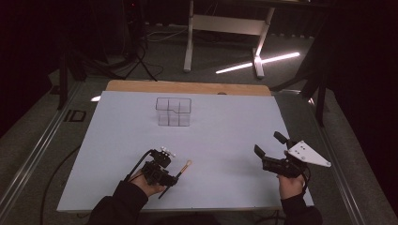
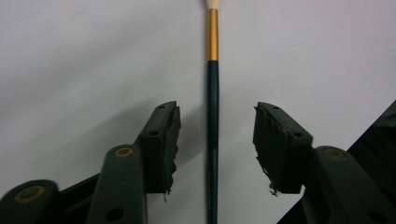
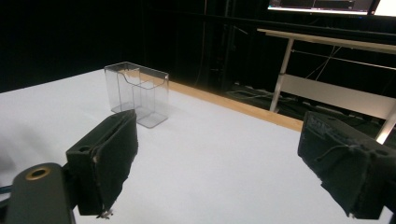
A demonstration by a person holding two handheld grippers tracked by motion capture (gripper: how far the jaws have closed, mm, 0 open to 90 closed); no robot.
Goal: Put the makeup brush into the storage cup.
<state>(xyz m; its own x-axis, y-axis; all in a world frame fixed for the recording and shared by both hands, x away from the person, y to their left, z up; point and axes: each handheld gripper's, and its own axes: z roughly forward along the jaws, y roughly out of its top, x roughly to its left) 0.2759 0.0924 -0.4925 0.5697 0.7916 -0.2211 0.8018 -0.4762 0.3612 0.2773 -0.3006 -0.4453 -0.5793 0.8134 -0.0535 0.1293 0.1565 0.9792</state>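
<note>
A thin brush (image 1: pixel 183 168) with a dark handle, a gold ferrule and a pale tip lies flat on the white table top (image 1: pixel 220 136), near the front left. My left gripper (image 1: pixel 170 178) is low over its handle. In the left gripper view the brush (image 2: pixel 212 116) runs straight up the gap between the two pads (image 2: pixel 163 140), and bare table shows on both sides of it, so my left gripper (image 2: pixel 215 109) is open and not touching it. My right gripper (image 1: pixel 268 144) is held above the front right of the table, open with nothing between its jaws (image 3: pixel 222 126).
A clear plastic holder (image 1: pixel 173 112) with several compartments stands upright at the back middle of the table; the right gripper view shows this holder (image 3: pixel 136 91) as well. A wooden strip (image 1: pixel 187 87) edges the table's far side. A white desk frame (image 1: pixel 225 28) stands on the floor beyond.
</note>
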